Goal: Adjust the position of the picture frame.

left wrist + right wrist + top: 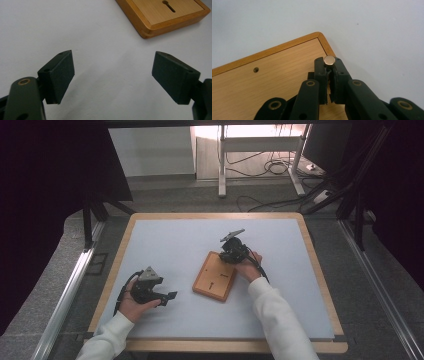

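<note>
- A small round metal peg is gripped by the right gripper over a wooden board.
- The left gripper is held with fingers apart above the pale worktop.

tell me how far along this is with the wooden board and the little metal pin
Picked up already: the right hand-held gripper is shut on a small round-headed metal pin, held over a corner of the wooden board. In hand: carrying that pin above the board. Left: the pin is not yet set into anything; a small round hole in the board looks like a possible spot. The left hand-held gripper waits open on the table.
</note>
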`<state>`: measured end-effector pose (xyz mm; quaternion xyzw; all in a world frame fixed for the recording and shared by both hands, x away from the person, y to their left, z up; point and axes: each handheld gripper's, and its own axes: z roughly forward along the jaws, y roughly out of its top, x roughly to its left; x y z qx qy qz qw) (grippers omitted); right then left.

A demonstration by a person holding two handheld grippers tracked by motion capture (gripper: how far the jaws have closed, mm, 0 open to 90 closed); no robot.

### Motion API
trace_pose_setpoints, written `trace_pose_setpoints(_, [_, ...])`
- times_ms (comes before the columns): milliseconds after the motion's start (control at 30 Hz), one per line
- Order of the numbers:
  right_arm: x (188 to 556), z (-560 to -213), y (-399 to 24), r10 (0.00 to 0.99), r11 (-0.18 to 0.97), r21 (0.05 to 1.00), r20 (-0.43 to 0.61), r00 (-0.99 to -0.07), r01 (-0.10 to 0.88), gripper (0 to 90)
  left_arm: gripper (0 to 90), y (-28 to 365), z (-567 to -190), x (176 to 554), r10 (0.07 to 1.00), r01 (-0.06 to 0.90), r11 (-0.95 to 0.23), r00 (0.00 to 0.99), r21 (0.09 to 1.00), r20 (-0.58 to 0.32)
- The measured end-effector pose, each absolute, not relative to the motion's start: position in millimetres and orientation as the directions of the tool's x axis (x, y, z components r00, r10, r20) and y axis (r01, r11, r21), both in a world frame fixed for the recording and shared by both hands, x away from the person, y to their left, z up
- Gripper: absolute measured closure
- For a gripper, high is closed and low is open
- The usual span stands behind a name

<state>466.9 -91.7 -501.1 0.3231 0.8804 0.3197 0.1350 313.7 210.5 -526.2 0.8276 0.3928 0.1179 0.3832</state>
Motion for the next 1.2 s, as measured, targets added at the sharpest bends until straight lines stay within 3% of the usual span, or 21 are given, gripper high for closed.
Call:
trace_pose_setpoints(533, [474.3, -505.8, -59.8, 0.59, 0.601, 0.674, -0.012, -0.808, 0.429, 85.2, 17.8, 210.6, -528.2, 314.6, 0.739, 0.562, -0.402, 0.666, 0.723, -0.107])
trace_pose_setpoints(900, [475.6, -506.9, -58.9, 0.589, 0.585, 0.68, 0.019, -0.808, 0.442, 83.0, 17.8, 210.8, -527.8, 314.0, 0.738, 0.56, -0.403, 0.667, 0.724, -0.105])
trace_pose_setpoints(1000, [475.4, -504.5, -63.6, 0.601, 0.555, 0.697, 0.042, -0.798, 0.454, 68.8, 17.8, 211.3, -527.3, 313.8, 0.739, 0.558, -0.401, 0.666, 0.726, -0.104])
trace_pose_setpoints(1200, [454.7, -486.6, -95.3, 0.615, 0.519, 0.73, 0.043, -0.788, 0.445, 55.1, 17.8, 211.9, -527.5, 313.9, 0.743, 0.562, -0.397, 0.661, 0.725, -0.105])
